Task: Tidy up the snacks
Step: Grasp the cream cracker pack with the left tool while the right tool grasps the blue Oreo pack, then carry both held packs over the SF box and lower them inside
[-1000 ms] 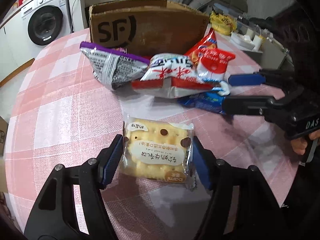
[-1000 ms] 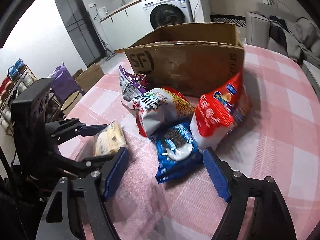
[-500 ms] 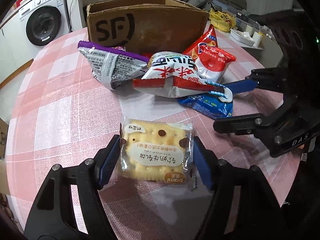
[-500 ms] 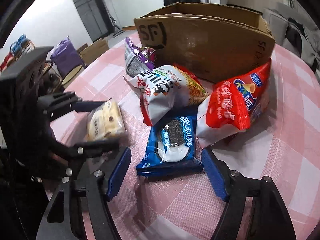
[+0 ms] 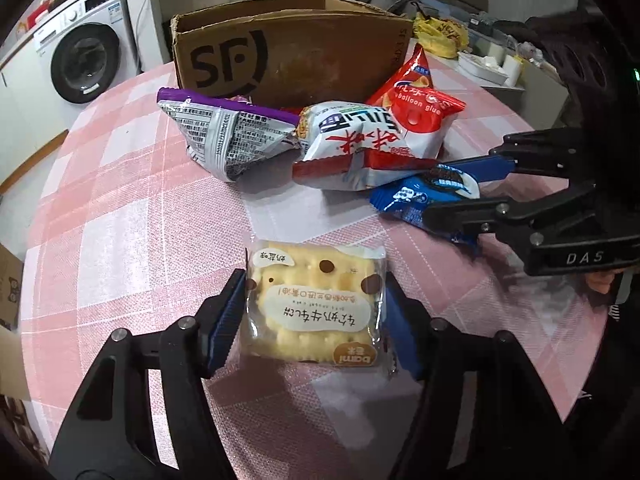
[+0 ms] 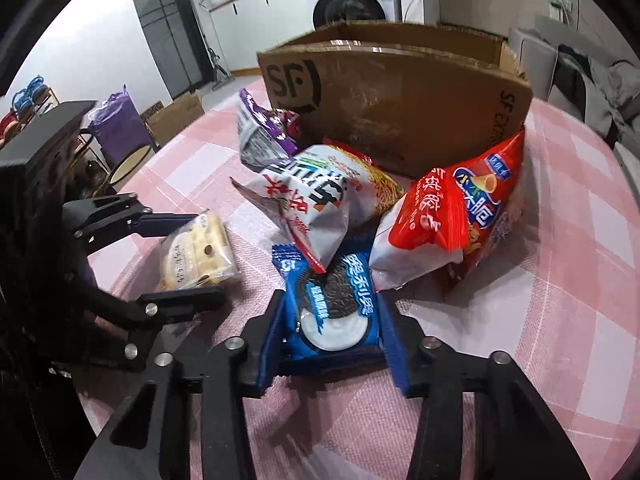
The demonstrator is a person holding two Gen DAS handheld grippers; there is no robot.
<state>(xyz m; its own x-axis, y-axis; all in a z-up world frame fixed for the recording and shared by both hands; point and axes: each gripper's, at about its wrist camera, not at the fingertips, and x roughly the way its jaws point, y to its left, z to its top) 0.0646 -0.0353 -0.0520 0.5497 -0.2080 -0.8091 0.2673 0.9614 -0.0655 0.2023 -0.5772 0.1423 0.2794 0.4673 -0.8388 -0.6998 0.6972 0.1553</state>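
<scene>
Left wrist view. Left gripper (image 5: 314, 312) low over the bench (image 5: 120, 208), which carries a pink-and-white checked cloth. Blue pads sit against both sides of a clear-wrapped cracker pack (image 5: 314, 304); pinching it, pack resting on the cloth. Beyond it, a cluster of snacks in front of a cardboard box (image 5: 292, 60) marked SF: purple-and-silver bag (image 5: 228, 140) on the left, white-and-red noodle bag (image 5: 352, 148) in the middle, red snack bag (image 5: 420, 112) behind right, leaning toward the box. Blue Oreo pack (image 5: 420, 196) at the right edge of the cluster, partly under the noodle bag. Right gripper (image 5: 460, 188) comes in from the right, one finger on each side of the Oreo pack. Washing machine (image 5: 84, 60) in the background, left.

Right wrist view. Right gripper (image 6: 332, 320) closed in on the Oreo pack (image 6: 336, 308), blue pads touching both long edges; pack lies flat on the cloth. Noodle bag (image 6: 320, 204) overlaps its far end. Red snack bag (image 6: 460, 216) just right, touching the box (image 6: 400, 108). Purple-and-silver bag (image 6: 260, 132) farther back by the box's left corner. Left gripper (image 6: 192, 252) at the left, fingers either side of the cracker pack (image 6: 196, 252). Box top open; contents cannot be told.
</scene>
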